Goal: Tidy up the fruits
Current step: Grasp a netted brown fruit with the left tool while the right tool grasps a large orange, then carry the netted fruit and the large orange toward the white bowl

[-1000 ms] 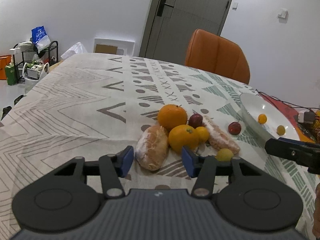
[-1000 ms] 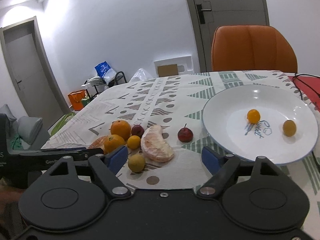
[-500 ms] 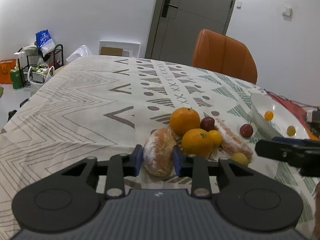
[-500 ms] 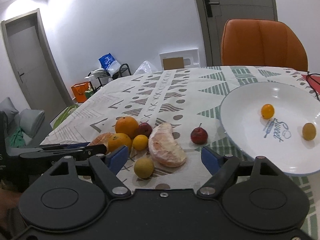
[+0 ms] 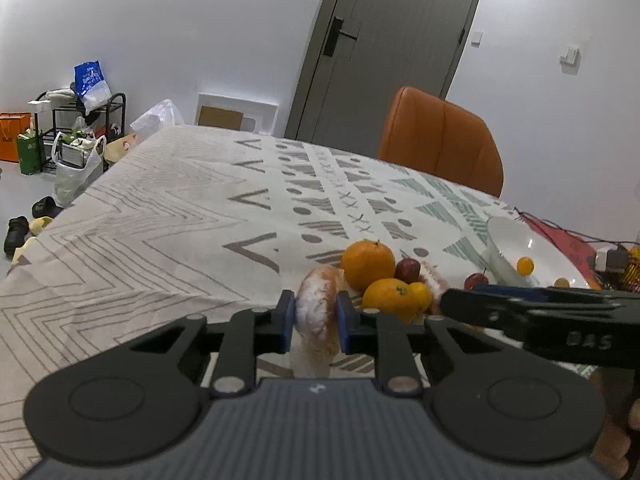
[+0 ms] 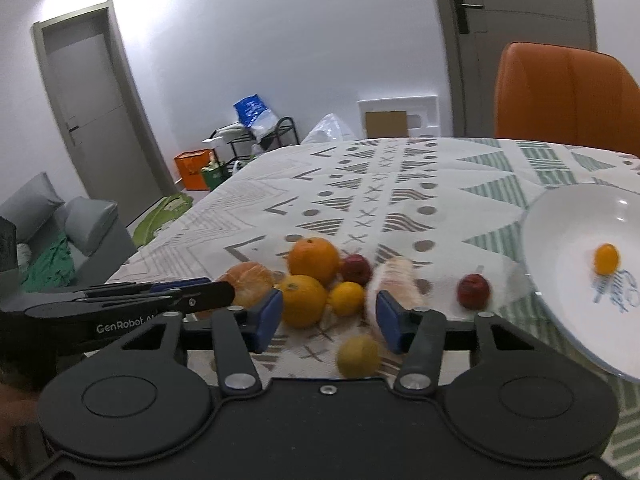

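Note:
My left gripper is shut on a peeled pomelo wedge at the left of the fruit pile. Beside it lie two oranges, a dark red fruit and a small yellow citrus. My right gripper is open just above the pile, its blue pads either side of an orange and a small yellow citrus. A second pomelo wedge touches its right pad. A yellow-green fruit lies close below. The white plate at right holds a small orange fruit.
A small red fruit lies between the pile and the plate. An orange chair stands at the table's far side. Cables and a red mat lie beyond the plate. The patterned tablecloth stretches left to the table edge.
My left gripper has closed on the left pomelo wedge. My right gripper has moved left and forward over the pile, and its jaws have narrowed.

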`<action>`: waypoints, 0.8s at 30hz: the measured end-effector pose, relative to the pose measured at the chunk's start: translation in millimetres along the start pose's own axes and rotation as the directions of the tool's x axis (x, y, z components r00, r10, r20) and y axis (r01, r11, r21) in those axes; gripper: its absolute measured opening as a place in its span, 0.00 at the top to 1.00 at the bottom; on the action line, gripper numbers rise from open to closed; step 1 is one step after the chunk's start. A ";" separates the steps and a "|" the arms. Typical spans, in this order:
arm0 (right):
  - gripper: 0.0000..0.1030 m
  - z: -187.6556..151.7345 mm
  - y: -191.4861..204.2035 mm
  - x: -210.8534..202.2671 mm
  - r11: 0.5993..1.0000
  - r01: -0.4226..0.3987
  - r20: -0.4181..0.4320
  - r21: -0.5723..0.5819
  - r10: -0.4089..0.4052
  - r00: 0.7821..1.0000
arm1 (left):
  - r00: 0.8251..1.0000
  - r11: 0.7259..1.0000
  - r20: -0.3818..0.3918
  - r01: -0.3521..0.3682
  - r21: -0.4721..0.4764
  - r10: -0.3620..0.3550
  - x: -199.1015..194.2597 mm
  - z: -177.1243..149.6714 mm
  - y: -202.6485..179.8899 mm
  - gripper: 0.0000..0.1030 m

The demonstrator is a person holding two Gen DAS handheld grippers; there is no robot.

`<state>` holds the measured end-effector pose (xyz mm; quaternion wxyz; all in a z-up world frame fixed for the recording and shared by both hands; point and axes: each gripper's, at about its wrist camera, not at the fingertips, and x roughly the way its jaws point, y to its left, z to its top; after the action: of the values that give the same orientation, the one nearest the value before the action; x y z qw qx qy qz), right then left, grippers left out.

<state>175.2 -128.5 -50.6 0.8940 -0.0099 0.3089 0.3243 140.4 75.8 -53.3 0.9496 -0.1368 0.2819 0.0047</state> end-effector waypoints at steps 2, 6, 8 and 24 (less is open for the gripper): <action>0.55 2.3 5.5 5.0 1.000 -0.012 -0.008 -0.007 0.012 1.000 | 1.000 1.000 0.009 0.004 -0.001 -0.004 -3.4 1.5 0.8 0.81; 0.57 5.4 14.4 16.1 1.000 -0.017 -0.023 -0.019 0.016 1.000 | 1.000 1.000 0.022 0.004 -0.001 -0.004 -8.6 3.2 3.0 0.81; 0.57 5.5 18.3 20.6 1.000 -0.012 -0.028 -0.024 0.012 1.000 | 1.000 1.000 0.026 0.002 -0.005 -0.002 -10.3 4.1 5.0 0.81; 0.69 2.1 34.6 18.1 0.998 0.045 0.010 -0.031 -0.045 0.999 | 0.999 0.999 0.034 -0.033 0.013 0.033 -18.8 9.2 9.7 0.81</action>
<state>166.9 -90.3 -52.7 0.9023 -0.0293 0.2992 0.3090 128.7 88.8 -38.3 0.9549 -0.1254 0.2683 0.0208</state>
